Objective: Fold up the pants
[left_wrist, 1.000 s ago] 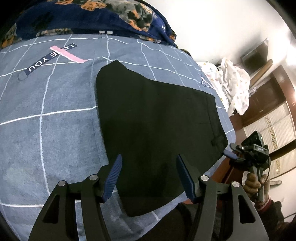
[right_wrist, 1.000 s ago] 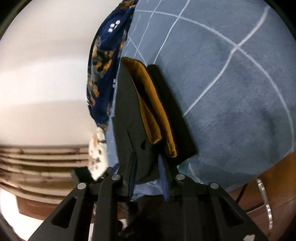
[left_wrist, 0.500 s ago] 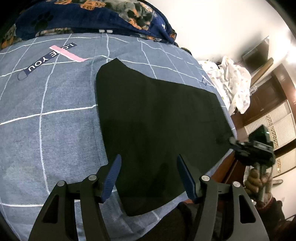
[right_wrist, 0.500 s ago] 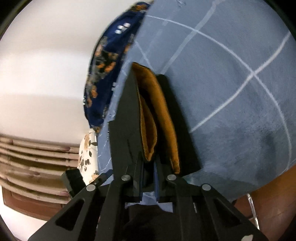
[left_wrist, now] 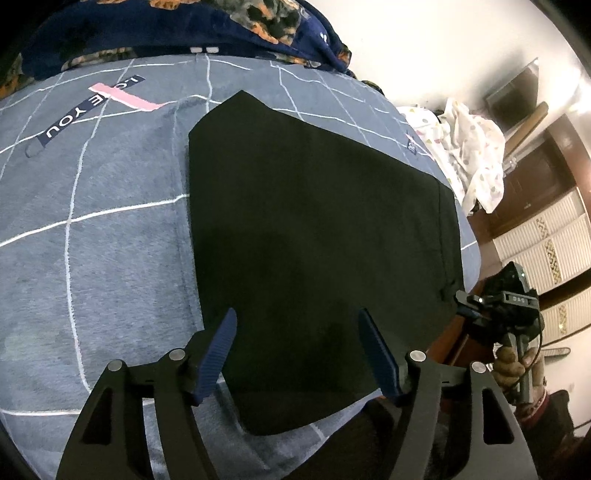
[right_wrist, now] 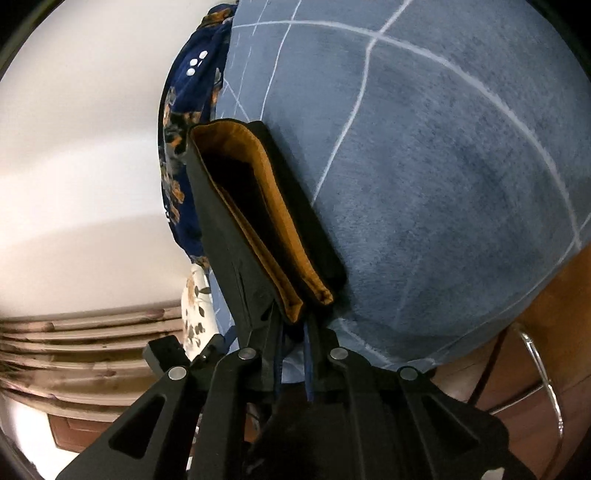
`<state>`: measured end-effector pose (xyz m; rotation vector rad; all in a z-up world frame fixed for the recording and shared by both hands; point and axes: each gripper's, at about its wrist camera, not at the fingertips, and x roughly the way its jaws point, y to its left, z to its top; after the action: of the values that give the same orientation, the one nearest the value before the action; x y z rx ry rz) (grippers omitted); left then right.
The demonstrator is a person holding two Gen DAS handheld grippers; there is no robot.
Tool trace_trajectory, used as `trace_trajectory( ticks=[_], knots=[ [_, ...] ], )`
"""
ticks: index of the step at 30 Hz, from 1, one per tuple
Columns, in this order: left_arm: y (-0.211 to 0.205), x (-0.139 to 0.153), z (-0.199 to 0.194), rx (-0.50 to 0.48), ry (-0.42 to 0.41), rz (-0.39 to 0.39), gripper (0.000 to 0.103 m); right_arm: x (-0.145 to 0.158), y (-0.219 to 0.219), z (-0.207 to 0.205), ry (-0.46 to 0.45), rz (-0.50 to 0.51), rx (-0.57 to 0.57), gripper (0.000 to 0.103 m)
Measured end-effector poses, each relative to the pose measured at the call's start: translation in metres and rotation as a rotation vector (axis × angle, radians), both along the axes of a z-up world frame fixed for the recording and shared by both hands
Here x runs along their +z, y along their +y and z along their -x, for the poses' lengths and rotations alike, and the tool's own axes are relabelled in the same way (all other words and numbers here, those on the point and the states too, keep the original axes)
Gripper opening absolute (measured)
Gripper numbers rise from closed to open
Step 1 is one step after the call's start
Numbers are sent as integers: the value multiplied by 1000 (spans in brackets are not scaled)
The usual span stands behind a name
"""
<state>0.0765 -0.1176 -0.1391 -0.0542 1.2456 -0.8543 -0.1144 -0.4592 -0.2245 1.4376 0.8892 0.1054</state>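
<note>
Left wrist view: black pants (left_wrist: 317,236) lie folded flat on the bed (left_wrist: 92,236), reaching to its right edge. Waistband opening with orange lining (right_wrist: 273,229) faces the right tongs (right_wrist: 293,332), which are clenched on the waistband corner at that edge. Left tongs (left_wrist: 299,354) are released, fingers spread wide above the near end of the pants. A floral quilt (left_wrist: 166,26) lies along the far edge of the bed.

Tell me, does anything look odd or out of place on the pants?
Nothing looks damaged. The black pants lie flat on the blue checked bedspread. At the waistband, which the right gripper pinches, the layers gape and show the orange lining.
</note>
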Motion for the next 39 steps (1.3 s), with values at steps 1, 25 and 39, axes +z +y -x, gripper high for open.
trace_trajectory(
  ticks=[1,25,39],
  knots=[
    [-1,-1,0,-1,1,-1,71,0,-1,2,1,-3,1,8],
    [3,-10,0,3,17,15,74,42,-14,-19,35,191,48,39],
    [1,-10,0,13,1,-2,74,29,-16,-30,-5,230,47,15]
  ],
)
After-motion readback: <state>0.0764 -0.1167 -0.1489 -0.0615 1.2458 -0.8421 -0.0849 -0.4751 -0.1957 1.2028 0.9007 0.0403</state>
